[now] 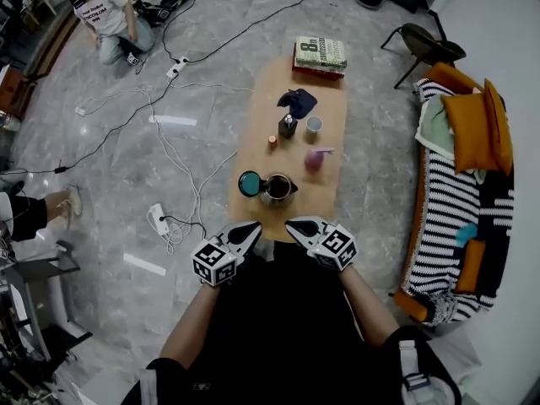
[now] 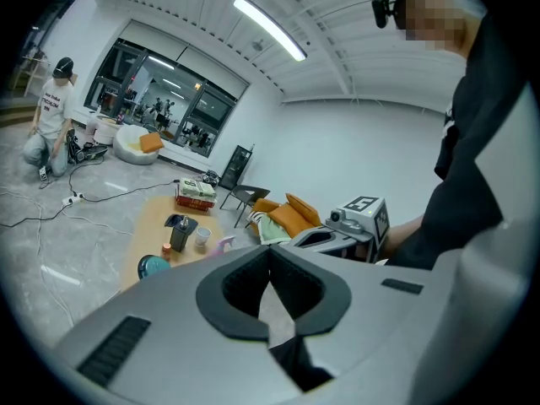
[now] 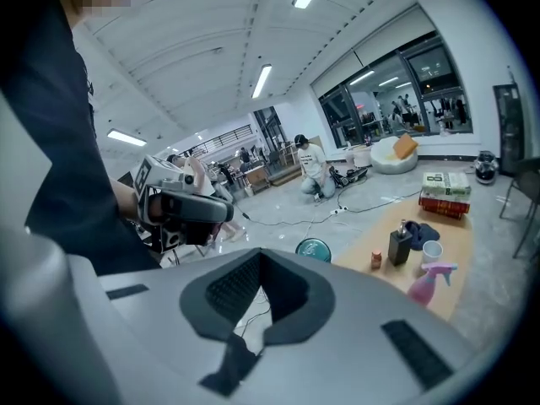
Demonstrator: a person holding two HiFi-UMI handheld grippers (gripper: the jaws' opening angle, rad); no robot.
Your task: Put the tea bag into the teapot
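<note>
- The left gripper [image 2: 270, 258] fills the bottom of the view, its jaws together with nothing between them.
- The right gripper [image 2: 302, 240], with its marker cube, hangs just beyond it to the right.
- A low wooden table [image 2: 156, 218] carries a stack of books [image 2: 196, 194], a dark bottle [image 2: 179, 234], a white cup [image 2: 202, 238] and a teal lid [image 2: 153, 267].
- A person [image 2: 52, 116] kneels on the floor at far left.

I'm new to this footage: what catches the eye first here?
The long wooden table in the middle of the grey floor, a glass teapot at its near end. Close below, the left tongs and right tongs, both shut and empty. At right, a striped sofa with orange cushions.
</note>
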